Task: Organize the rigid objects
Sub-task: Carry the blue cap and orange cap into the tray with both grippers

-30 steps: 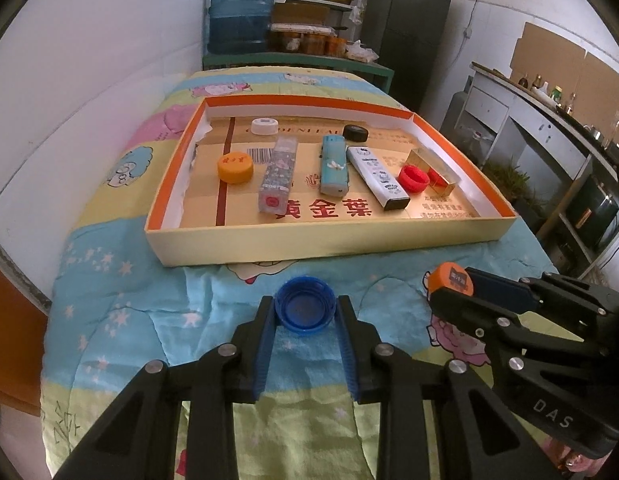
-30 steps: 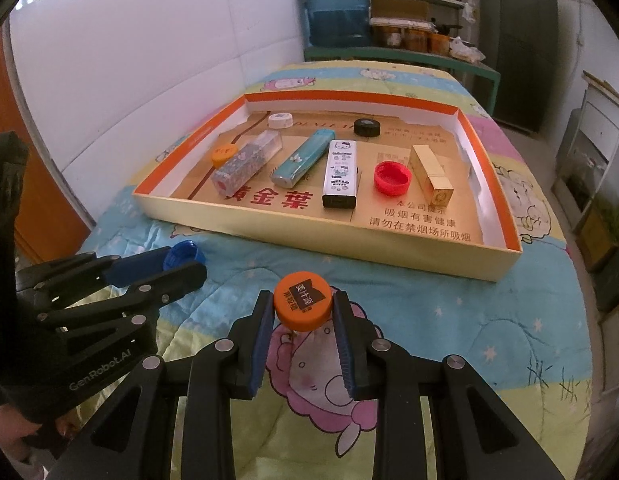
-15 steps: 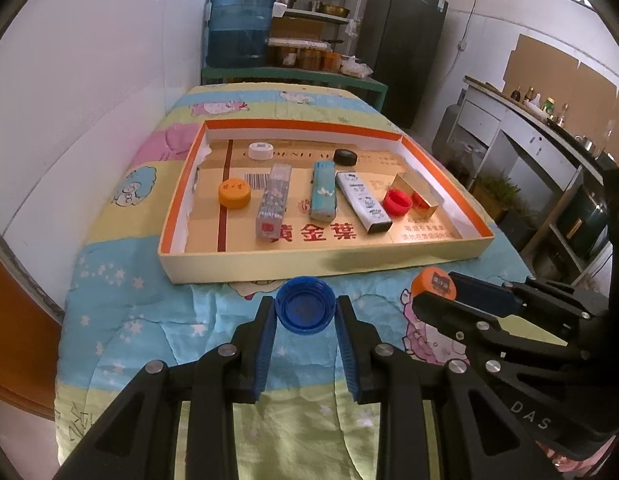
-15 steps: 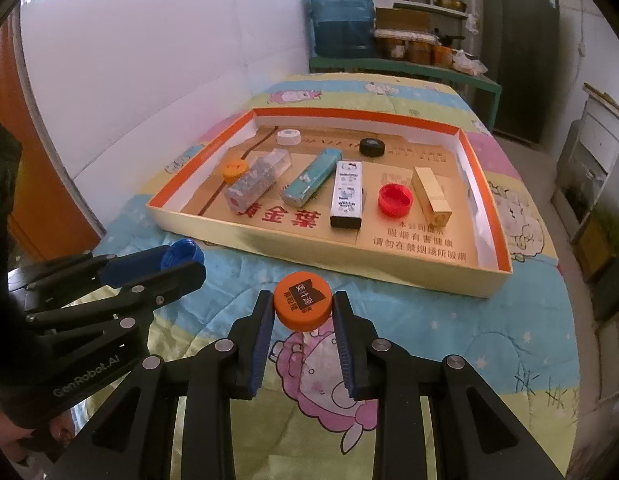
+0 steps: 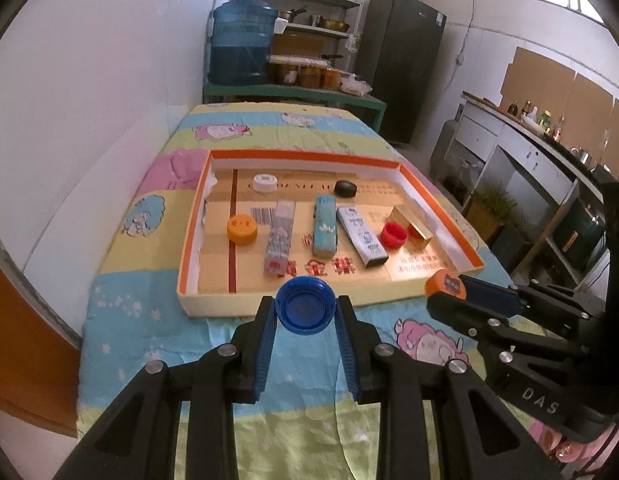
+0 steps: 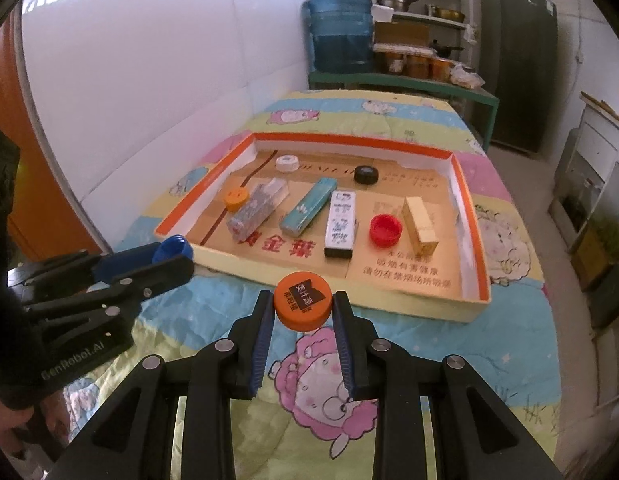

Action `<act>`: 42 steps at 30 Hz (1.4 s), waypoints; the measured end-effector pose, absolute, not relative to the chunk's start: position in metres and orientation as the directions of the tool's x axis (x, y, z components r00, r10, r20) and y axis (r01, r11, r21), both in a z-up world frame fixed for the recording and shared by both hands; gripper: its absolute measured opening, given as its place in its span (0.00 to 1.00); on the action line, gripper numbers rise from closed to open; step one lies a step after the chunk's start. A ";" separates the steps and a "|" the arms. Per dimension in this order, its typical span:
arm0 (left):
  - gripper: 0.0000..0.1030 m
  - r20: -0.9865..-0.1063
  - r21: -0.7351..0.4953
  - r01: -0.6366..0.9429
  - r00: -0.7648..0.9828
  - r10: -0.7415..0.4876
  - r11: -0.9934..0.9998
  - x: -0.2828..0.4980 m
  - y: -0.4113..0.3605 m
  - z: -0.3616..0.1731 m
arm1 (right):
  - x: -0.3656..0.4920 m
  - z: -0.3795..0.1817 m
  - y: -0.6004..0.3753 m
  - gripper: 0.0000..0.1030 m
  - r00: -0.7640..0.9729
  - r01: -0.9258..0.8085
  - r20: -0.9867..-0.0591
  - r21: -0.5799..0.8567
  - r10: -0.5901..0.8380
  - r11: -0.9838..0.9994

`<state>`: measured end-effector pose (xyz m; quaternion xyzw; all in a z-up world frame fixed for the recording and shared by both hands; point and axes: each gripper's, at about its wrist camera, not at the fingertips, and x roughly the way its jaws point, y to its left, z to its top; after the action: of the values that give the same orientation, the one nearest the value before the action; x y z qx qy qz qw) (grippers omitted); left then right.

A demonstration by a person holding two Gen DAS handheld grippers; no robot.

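Left gripper [image 5: 305,312] closed on a blue bottle cap [image 5: 304,305], hollow side facing the camera, pinched between the blue-padded fingers [image 5: 265,344] and held clear above the cartoon-print blanket [image 5: 149,320], just short of the near wall of the tray. Right gripper [image 6: 302,308] clamped likewise on an orange bottle cap [image 6: 302,299] with dark lettering on top, also off the blanket and just short of the tray's near edge. Seen from the right wrist, the blue cap at far left, level with the tray's near-left corner; from the left wrist, the orange cap by the near-right corner. Shallow cardboard tray [image 5: 441,196] with orange rim and white inner walls, lying on the blanket-covered bed — holding nine things. Far row: a white cap [image 5: 264,182] toward the left, a black cap [image 5: 345,188] toward the right. Middle, from left to right: a small orange cap [image 5: 242,229], a patterned clear box [image 5: 279,240], a teal box [image 5: 324,230], a white printed box [image 5: 361,236], a red cap [image 5: 393,235] with its hollow up, a gold box [image 5: 413,226]. The four boxes flat on their long sides, running roughly near to far, apart from one another — red cap just beside the gold box. Beyond the bed, a blue water jug [image 5: 241,44] on a green shelf.
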<state>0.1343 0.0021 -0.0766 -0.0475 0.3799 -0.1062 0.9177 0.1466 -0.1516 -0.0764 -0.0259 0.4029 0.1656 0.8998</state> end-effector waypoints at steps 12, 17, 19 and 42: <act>0.30 -0.662 -0.172 0.170 0.709 -0.242 0.970 0.149 0.000 -0.061 | 0.162 -0.060 -0.174 0.29 0.655 -0.269 -0.711 0.097 0.255 0.958; 0.30 -0.663 -0.174 0.185 0.704 -0.254 0.967 0.156 -0.006 -0.061 | 0.167 -0.063 -0.179 0.29 0.653 -0.254 -0.715 0.105 0.251 0.961; 0.30 -0.663 -0.175 0.190 0.702 -0.259 0.966 0.160 -0.009 -0.061 | 0.170 -0.065 -0.181 0.29 0.652 -0.248 -0.717 0.106 0.247 0.963; 0.30 -0.707 -0.145 0.232 0.655 -0.265 0.962 0.252 -0.032 -0.061 | 0.252 -0.065 -0.196 0.29 0.630 -0.270 -0.735 0.094 0.250 0.958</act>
<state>0.2522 -0.0316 -0.0613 -0.0210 0.3921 -0.1364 0.9095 0.2524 -0.1956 -0.0652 -0.0124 0.4054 0.1441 0.9026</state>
